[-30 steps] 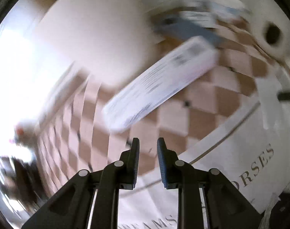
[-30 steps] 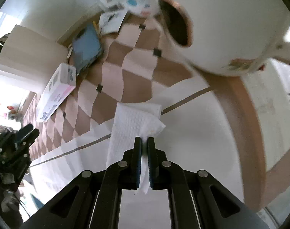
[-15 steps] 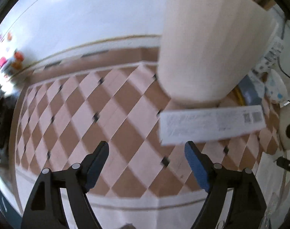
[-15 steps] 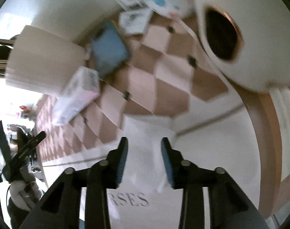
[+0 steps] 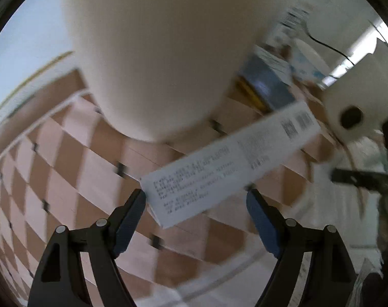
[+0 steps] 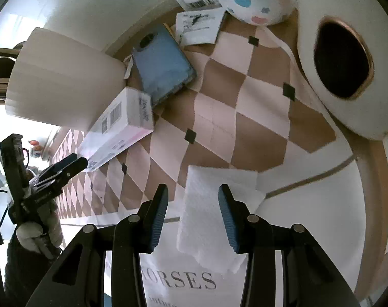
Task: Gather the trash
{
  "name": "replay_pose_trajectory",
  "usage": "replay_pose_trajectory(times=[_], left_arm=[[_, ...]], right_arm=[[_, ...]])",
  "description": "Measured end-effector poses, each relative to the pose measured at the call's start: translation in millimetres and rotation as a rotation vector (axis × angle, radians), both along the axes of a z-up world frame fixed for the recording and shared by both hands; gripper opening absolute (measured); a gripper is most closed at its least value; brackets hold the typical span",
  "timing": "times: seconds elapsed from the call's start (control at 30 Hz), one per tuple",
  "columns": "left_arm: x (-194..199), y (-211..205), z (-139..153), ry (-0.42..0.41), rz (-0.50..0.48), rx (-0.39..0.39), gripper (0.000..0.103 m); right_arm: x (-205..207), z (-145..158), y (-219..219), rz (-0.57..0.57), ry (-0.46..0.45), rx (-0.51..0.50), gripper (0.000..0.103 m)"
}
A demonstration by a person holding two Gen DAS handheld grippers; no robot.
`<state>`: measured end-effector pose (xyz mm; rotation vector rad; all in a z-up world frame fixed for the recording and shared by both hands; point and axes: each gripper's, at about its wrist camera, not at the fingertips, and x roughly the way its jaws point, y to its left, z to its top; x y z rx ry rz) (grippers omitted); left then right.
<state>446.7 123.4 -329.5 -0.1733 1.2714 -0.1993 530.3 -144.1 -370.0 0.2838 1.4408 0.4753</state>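
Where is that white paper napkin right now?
In the right wrist view, the napkin lies flat on the tablecloth between the open right gripper, above the word "HORSES".

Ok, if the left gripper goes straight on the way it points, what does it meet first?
Most likely the long white printed box: the open left gripper points at its near end. Blur leaves depth uncertain.
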Motion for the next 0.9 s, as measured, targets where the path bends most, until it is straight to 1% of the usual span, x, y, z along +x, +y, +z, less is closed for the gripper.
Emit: replay_pose_trajectory(times=[0.03, 0.07, 0.1, 0.13, 0.17, 0.2, 0.27, 0.33, 0.4, 0.43, 0.47, 0.5, 0.6, 0.67, 0.77, 0.8, 0.83, 0.87, 0.9], left_arm=[[-5, -9, 3, 0.01, -0.036, -0.016, 0.08], [-9, -17, 5, 0.019, -0.063, -0.012, 0.08], [-16, -32, 10, 0.024, -0.118, 0.02, 0.08], [-19, -40, 12, 0.023, -0.148, 0.053, 0.08], [-23, -54, 17, 0.015, -0.191, 0.141, 0.08], [-24, -62, 21, -0.004, -0.215, 0.207, 0.08], [-24, -86, 31, -0.071, -0.29, 0.38, 0.08], [-21, -106, 32, -0.129, -0.364, 0.541, 0.08], [-15, -115, 30, -0.143, -0.438, 0.627, 0.08], [-9, -122, 27, -0.14, -0.483, 0.654, 0.08], [-6, -128, 25, -0.132, -0.512, 0.658, 0.08], [0, -136, 20, -0.107, -0.563, 0.653, 0.08], [11, -146, 6, -0.057, -0.651, 0.66, 0.08], [21, -151, -8, -0.009, -0.69, 0.674, 0.08], [30, -153, -25, 0.051, -0.716, 0.675, 0.079], [32, -154, -29, 0.059, -0.722, 0.678, 0.079], [33, -154, -31, 0.064, -0.73, 0.681, 0.072], [33, -155, -33, 0.064, -0.731, 0.69, 0.059], [33, -154, -35, 0.054, -0.72, 0.724, 0.055]], right_arm=[[0, 0, -1, -0.004, 0.003, 0.0, 0.043], [0, -1, -3, -0.008, 0.004, 0.001, 0.043], [0, 0, -6, -0.016, 0.004, 0.001, 0.043], [0, 0, -8, -0.02, 0.003, -0.001, 0.043], [0, 0, -11, -0.025, 0.005, -0.006, 0.043], [1, 0, -13, -0.027, 0.007, -0.012, 0.043], [0, -1, -18, -0.037, 0.014, -0.038, 0.043], [-4, -5, -24, -0.046, 0.025, -0.051, 0.043], [-9, -9, -27, -0.053, 0.036, -0.058, 0.043], [-11, -12, -28, -0.053, 0.042, -0.058, 0.043], [-14, -14, -29, -0.056, 0.049, -0.056, 0.043], [-17, -16, -29, -0.058, 0.058, -0.056, 0.043], [-22, -19, -30, -0.053, 0.063, -0.057, 0.043], [-24, -19, -31, -0.051, 0.06, -0.058, 0.043], [-27, -19, -32, -0.048, 0.066, -0.056, 0.043], [-28, -19, -32, -0.047, 0.068, -0.055, 0.043], [-29, -19, -32, -0.046, 0.069, -0.053, 0.043], [-29, -19, -31, -0.043, 0.069, -0.052, 0.043], [-31, -20, -30, -0.042, 0.07, -0.049, 0.043]])
